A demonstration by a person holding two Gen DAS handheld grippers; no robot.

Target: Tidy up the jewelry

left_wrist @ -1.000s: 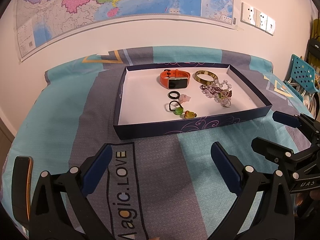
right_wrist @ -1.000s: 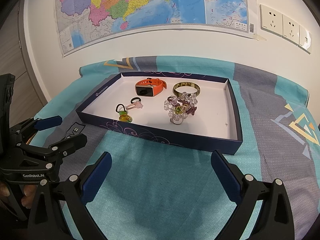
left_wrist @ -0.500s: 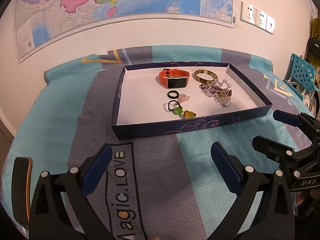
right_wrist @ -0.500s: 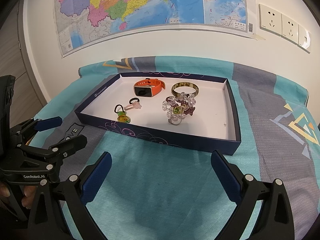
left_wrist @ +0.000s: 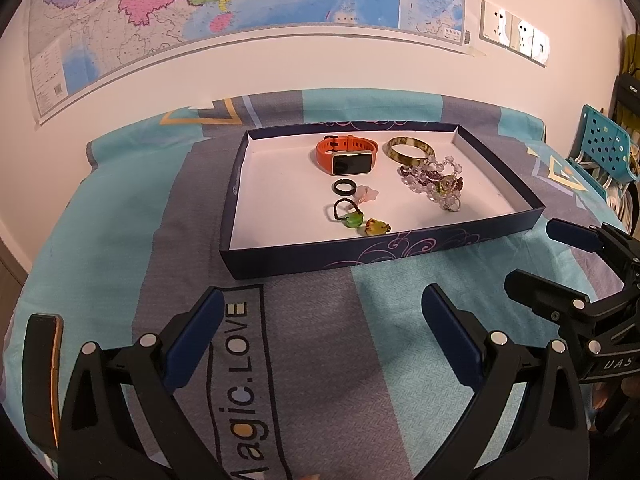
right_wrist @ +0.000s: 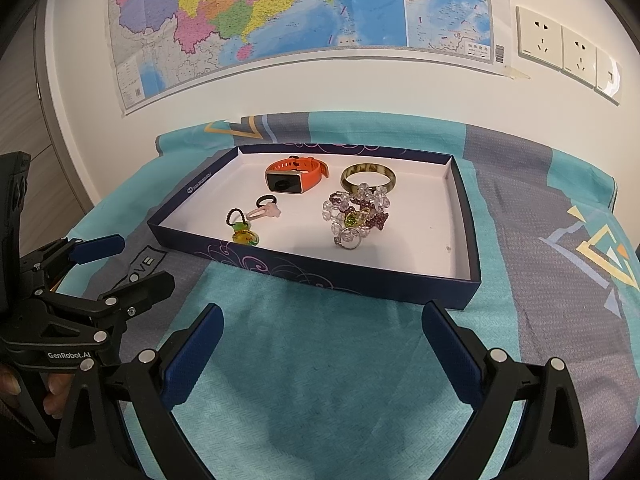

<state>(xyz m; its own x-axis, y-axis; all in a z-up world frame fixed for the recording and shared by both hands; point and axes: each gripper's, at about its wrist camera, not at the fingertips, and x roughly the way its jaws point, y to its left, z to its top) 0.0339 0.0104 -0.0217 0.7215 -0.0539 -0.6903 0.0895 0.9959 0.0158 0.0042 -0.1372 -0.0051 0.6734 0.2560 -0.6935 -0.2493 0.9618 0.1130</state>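
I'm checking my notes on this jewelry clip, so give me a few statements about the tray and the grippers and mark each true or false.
1. The orange smartwatch lies inside the tray. True.
2. The left gripper holds the bangle. False: it is open and empty, short of the tray.
3. The bead bracelets lie on the bedspread. False: they are in the tray.
4. The right gripper is open. True.

A bed (left_wrist: 120, 240) in a teal-and-grey cover bears a shallow navy tray (left_wrist: 400, 252) of jewelry.
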